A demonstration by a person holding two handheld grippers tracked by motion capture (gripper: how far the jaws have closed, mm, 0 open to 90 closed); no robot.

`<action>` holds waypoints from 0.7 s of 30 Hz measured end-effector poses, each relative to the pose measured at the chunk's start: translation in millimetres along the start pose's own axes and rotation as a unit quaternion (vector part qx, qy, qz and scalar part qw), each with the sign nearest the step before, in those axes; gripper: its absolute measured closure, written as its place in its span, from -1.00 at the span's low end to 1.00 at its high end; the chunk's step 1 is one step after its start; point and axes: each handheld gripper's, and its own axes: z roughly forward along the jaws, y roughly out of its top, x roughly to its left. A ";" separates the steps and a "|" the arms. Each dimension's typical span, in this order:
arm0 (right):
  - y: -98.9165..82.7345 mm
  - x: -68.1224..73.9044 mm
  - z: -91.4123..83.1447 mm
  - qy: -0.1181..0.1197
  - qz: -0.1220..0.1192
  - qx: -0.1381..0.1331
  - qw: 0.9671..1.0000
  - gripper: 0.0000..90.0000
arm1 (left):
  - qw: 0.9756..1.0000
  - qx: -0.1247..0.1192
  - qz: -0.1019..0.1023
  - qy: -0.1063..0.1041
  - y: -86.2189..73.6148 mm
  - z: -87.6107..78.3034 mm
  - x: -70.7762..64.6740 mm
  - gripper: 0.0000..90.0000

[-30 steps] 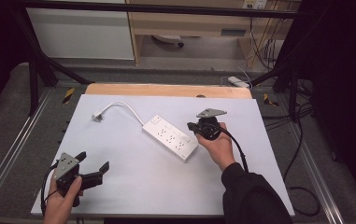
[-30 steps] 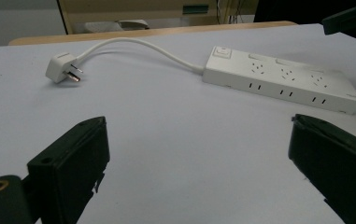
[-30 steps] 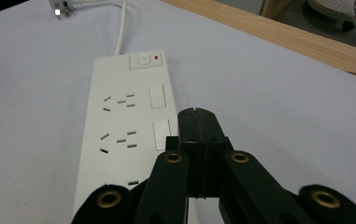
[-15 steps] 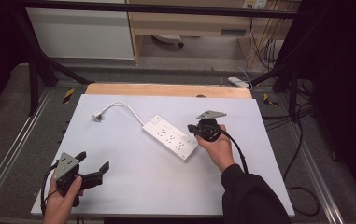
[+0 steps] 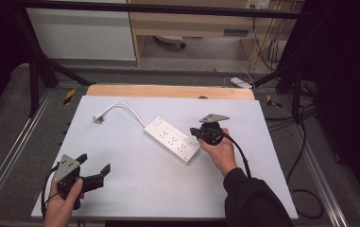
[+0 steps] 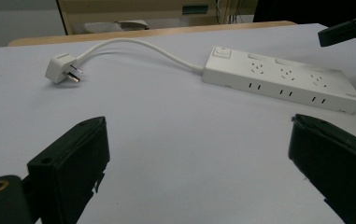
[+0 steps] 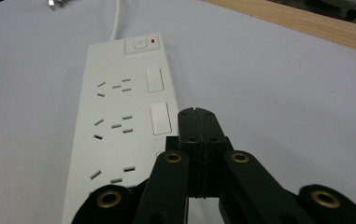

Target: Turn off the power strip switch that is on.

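Note:
A white power strip (image 5: 173,139) lies slantwise in the middle of the white table top, with its cord curving off to a plug (image 5: 98,117) at the far left. My right gripper (image 5: 195,132) is shut with nothing in it. Its tip (image 7: 196,115) hovers over the strip's (image 7: 119,121) right edge, beside the rocker switches. My left gripper (image 5: 93,163) is held low at the near left corner, far from the strip. Its jaws stand wide open and empty, and they frame the strip (image 6: 278,79) and the plug (image 6: 61,69) in the left gripper view.
The white board (image 5: 135,189) rests on a wooden table whose far edge (image 5: 168,91) shows behind it. Metal rails run along both sides. Cables hang at the right (image 5: 300,142). Bare board lies between the two grippers.

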 end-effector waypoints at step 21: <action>-13.6 -1.2 1.8 0.000 0.009 0.000 1.000 1.00 | 1.000 0.001 0.002 0.000 0.0 -0.3 0.2 -0.88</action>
